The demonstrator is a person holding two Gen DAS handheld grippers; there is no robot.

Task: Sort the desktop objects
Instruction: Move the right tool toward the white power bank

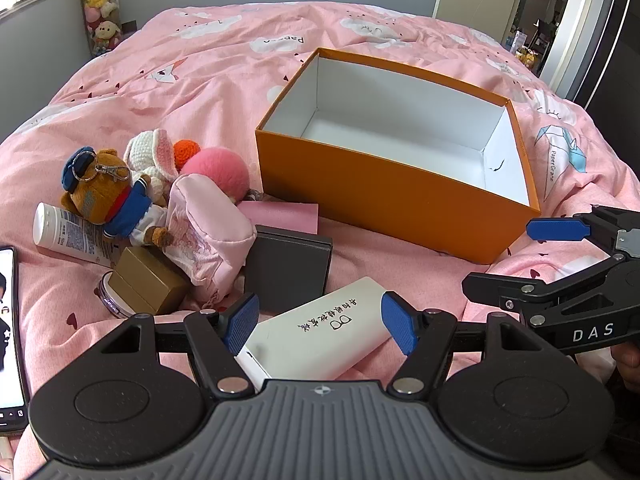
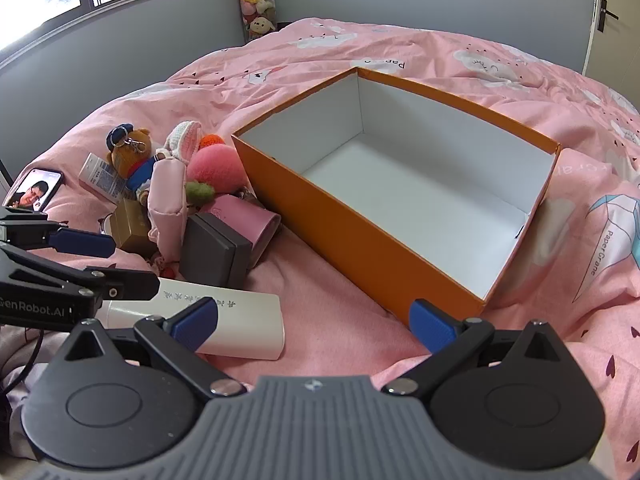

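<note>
Cardboard orange box (image 2: 360, 240), rectangular, white inside; smooth white case (image 1: 320, 340) between left claw (image 1: 320, 322) pads, both claws apart.

The orange box (image 2: 360, 216) stands open-topped and bare inside, so a gripper could drop straight in from above. To its left the toys, pouch (image 2: 166, 200) and small boxes lie packed against each other, with the grey box (image 2: 216, 250) nearest. A strip of bare pink bedcover (image 2: 320, 300) runs between the white power bank (image 2: 224, 320) and the box's near wall.
</note>
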